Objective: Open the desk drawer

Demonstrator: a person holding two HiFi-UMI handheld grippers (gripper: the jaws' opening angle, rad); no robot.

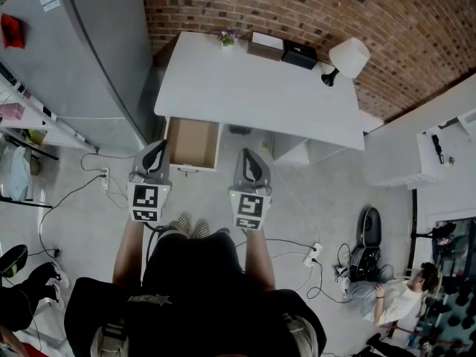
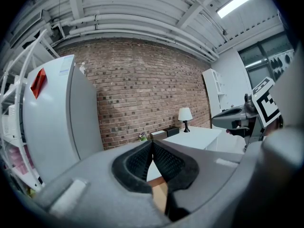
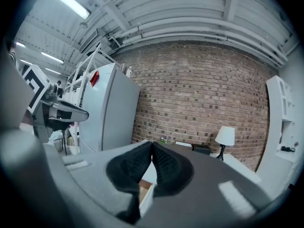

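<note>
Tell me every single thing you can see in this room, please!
desk: one, white, against the brick wall
drawer: one, wooden inside, pulled open under the desk's left side
lamp: one, white shade, desk's back right corner
plant: one, small, green, desk's back edge
brown box: one, beside the plant
black box: one, beside the brown box
fridge: one, grey, left of the desk
power strip: one, white, on the floor
left gripper: one, grey, shut, before the drawer
right gripper: one, grey, shut, beside it
</note>
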